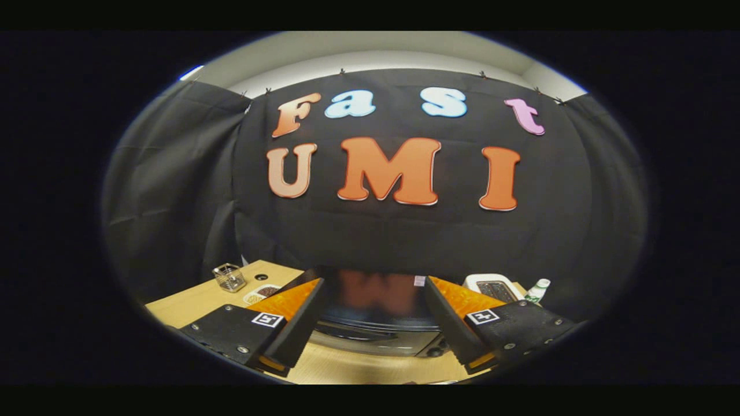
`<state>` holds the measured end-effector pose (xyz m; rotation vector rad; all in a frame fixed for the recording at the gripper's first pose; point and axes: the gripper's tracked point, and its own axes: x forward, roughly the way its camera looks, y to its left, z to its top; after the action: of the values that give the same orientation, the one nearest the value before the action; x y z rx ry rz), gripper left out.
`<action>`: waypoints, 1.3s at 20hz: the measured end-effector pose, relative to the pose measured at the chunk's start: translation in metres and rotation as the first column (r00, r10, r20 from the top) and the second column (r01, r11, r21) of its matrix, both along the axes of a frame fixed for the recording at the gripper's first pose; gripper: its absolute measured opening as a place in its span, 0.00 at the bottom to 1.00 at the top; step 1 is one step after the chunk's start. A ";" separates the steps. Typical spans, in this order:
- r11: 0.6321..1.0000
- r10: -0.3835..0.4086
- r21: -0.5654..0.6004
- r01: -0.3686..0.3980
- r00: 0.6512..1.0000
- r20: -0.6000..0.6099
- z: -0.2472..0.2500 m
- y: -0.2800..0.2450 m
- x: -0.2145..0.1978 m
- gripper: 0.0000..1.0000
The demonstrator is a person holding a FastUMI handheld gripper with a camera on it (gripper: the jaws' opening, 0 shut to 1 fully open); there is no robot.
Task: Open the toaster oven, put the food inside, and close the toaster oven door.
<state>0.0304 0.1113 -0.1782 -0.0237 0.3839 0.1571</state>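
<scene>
1. Your tongs (376, 338) stood spread, pinching nothing.
2. The toaster oven (376, 329) lay just ahead, between and below the fingers, its long axis across them, door apparently shut.
3. On the counter (191, 303) beyond: a glass jar (229, 277), contents unclear; a white toaster (492, 287).

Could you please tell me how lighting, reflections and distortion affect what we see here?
Gripper view: fisheye bends the pale wooden table; the glossy dark-glass toaster oven, just ahead between the open hand-held gripper fingers, mirrors blurred orange; dim, even light, no harsh shadows.
</scene>
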 end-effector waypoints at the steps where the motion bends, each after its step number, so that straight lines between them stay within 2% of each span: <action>1: 1.000 0.004 -0.002 -0.005 0.999 -0.034 -0.012 0.004 0.001 0.99; 7: 0.999 -0.036 -0.020 0.034 0.992 -0.121 -0.060 0.007 0.014 0.99; 13: 0.997 -0.063 0.030 0.072 0.967 -0.247 -0.101 0.011 -0.005 0.99; 14: 0.997 -0.065 0.024 0.071 0.980 -0.188 -0.093 0.011 0.001 0.99; 16: 0.998 -0.052 0.014 0.055 0.984 -0.168 -0.091 0.011 -0.009 0.98; 18: 0.996 -0.066 0.054 0.077 0.979 -0.191 -0.093 0.008 -0.016 0.96; 23: 0.998 -0.022 0.054 0.030 0.988 -0.152 -0.090 0.012 -0.043 0.93; 26: 0.999 0.022 0.044 -0.014 0.980 -0.197 -0.097 0.015 -0.072 0.93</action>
<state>-0.0420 0.1259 -0.2751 0.0301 0.5784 0.1860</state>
